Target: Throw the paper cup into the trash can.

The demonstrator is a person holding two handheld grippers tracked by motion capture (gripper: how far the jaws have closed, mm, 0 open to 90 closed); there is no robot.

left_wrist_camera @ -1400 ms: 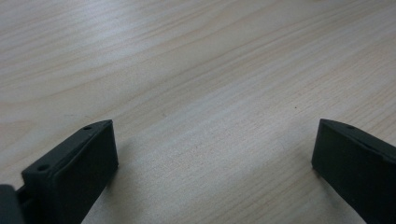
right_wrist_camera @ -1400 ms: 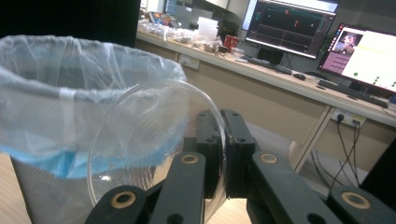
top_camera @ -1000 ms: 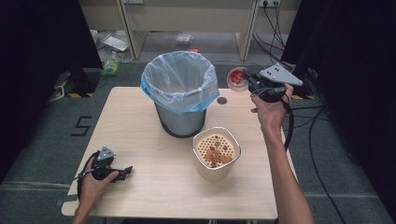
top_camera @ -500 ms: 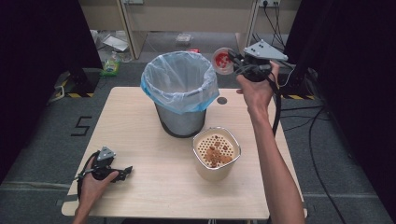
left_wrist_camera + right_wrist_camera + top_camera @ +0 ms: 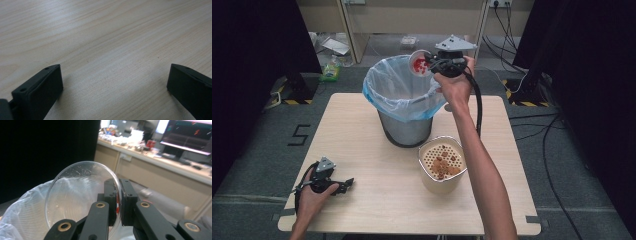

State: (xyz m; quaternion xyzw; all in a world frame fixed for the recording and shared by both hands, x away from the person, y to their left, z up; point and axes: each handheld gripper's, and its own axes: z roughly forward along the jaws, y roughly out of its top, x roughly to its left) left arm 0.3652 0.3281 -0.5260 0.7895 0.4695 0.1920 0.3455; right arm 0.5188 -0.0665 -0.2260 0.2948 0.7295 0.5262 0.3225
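- The right gripper is clamped on the rim of a clear plastic bowl, holding it tipped on its side above the far right rim of the trash bin
- In the right gripper view the two black jaws pinch the bowl's thin wall between them, one inside and one outside, with a bit of red showing at the pinch
- From the high view, red residue shows inside the bowl, whose open face is turned toward the bin
- The bin is a grey metal one lined with a pale blue plastic bag; it stands near the middle of the table's far edge
- A cream container with a perforated insert holding brown crumbs stands just in front of the bin, toward the table's right side
- The left gripper rests on the table near the front left corner, in the person's left hand
- In the left gripper view its jaws stand wide apart over bare wood, nothing between them
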